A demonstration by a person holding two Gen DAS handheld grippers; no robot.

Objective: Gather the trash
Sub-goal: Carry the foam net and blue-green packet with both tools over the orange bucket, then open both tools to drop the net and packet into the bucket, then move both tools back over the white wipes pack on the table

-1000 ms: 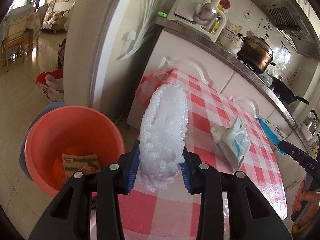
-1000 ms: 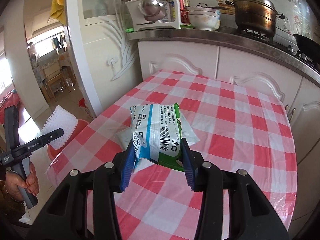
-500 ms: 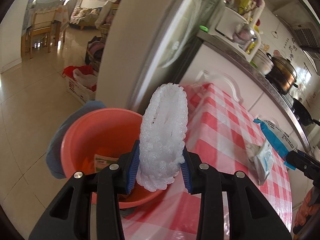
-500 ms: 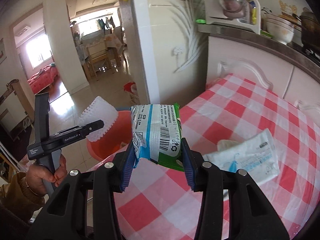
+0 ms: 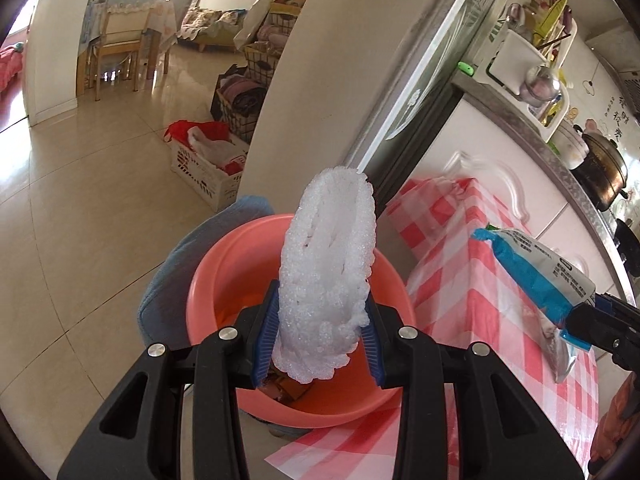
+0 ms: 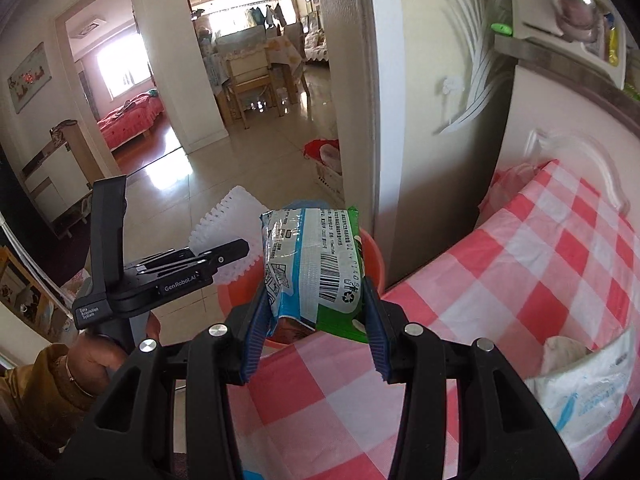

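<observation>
Foam netting (image 5: 328, 276) sits clamped in left gripper (image 5: 320, 344) above bucket (image 5: 224, 280).

A salmon-pink plastic basin (image 5: 208, 280) sits on pale beige floor tiles (image 5: 80, 208). The foam fruit net (image 5: 328, 268) is bright white. The snack wrapper (image 6: 316, 264) is silver, blue and green with a black barcode. The tablecloth (image 6: 540, 264) is red-and-white check. The gripper pads (image 6: 256, 328) are blue.
</observation>
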